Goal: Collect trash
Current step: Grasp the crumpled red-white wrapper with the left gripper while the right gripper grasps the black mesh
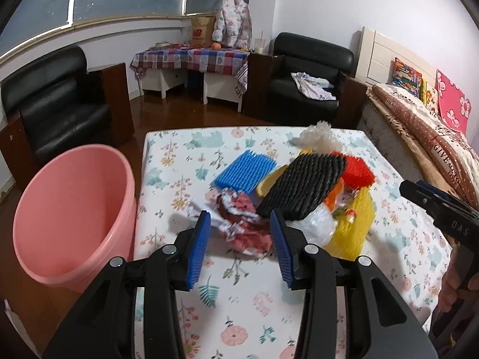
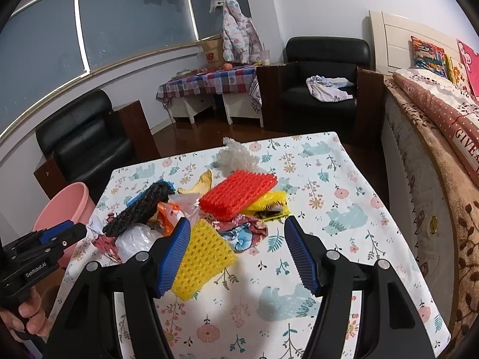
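Two grippers hang over the near part of our flower-print table [image 1: 245,299], and we hold nothing in either. Our left gripper [image 1: 241,240] has its jaws spread wide, the crumpled red-and-white wrapper [image 1: 242,221] lying on the cloth between its blue pads [image 1: 197,254], apart from both. Our right gripper [image 2: 238,248] is also wide open; its left pad overlaps the near edge of the yellow foam net [image 2: 203,257] in the view, though we cannot tell whether it touches. Just beyond, the trash sits heaped mid-table: a clear plastic bag [image 2: 134,239], a black foam net [image 1: 302,188] tilted across the top of the heap, a crumpled colourful wrapper [image 2: 242,233], a red foam net [image 2: 236,194] and, on the left, a blue foam net [image 1: 245,172]. A white plastic wad [image 2: 236,155] lies at the far end of the pile. Left of the table, on the floor, we see the pink bucket [image 1: 45,224] standing upright. Far off are two black armchairs [image 1: 308,80] and a checked table [image 1: 191,58].
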